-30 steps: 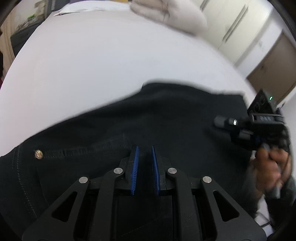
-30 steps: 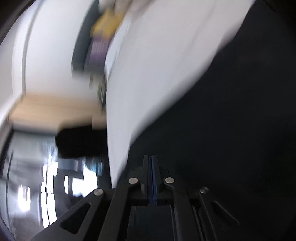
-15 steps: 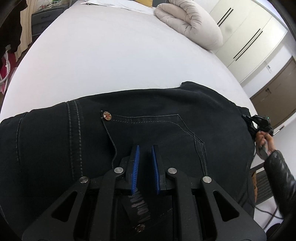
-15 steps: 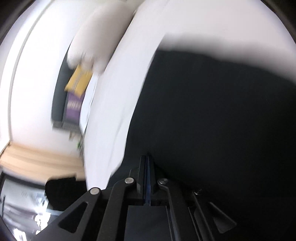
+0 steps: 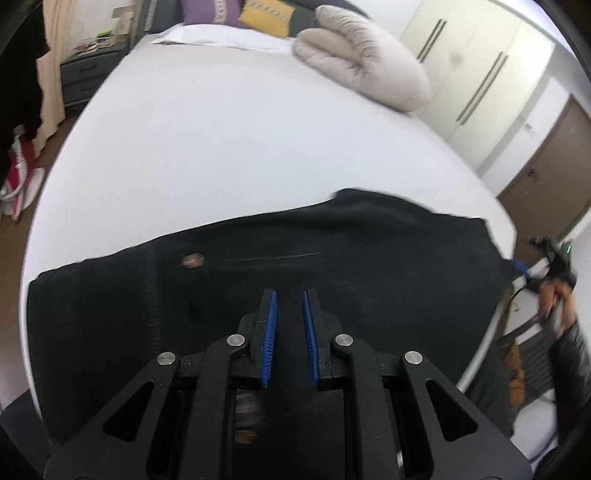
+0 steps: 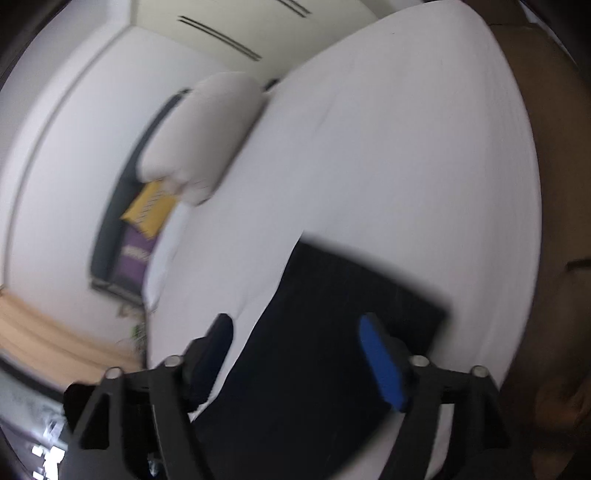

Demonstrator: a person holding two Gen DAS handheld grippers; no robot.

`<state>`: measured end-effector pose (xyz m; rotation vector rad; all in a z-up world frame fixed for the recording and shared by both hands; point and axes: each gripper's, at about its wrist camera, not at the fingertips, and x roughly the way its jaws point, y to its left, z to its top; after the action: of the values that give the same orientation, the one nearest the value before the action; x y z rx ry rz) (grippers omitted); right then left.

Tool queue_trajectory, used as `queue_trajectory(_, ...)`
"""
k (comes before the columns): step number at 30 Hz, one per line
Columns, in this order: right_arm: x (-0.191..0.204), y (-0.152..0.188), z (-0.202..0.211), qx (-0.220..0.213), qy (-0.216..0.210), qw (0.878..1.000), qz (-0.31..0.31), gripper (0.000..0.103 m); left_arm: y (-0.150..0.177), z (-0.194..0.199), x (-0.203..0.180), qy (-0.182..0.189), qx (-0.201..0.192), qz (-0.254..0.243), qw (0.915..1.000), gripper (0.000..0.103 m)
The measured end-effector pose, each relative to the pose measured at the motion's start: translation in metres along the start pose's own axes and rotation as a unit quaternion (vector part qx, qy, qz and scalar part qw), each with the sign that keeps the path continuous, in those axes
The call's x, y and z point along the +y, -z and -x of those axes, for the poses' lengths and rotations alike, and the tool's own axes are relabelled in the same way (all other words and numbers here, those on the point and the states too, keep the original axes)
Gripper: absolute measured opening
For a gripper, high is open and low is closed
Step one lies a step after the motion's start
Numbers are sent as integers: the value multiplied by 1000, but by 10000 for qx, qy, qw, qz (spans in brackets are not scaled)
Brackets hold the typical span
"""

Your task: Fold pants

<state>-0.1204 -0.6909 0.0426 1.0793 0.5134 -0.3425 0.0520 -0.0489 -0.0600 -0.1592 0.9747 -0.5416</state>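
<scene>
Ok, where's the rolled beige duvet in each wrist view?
Left wrist: rolled beige duvet at top, right of centre, on the white bed.
Right wrist: duvet upper left, blurred.
Shared landmark: yellow cushion beside it.

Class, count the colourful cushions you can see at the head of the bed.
2: a purple cushion and a yellow cushion beside it, both against the headboard, behind the rolled grey duvet. Others may be hidden behind it.
</scene>
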Motion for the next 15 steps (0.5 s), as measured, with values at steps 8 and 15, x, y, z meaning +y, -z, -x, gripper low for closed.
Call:
queue_trajectory(8,-90,32,37,-185,-381,9919,-1195,67,25,-47,-14,155,768,-1,9969,14)
queue_trajectory(15,-104,28,14,-99,-497,9888,-1403,59,34,-49,-5,272,723,223,9968,14)
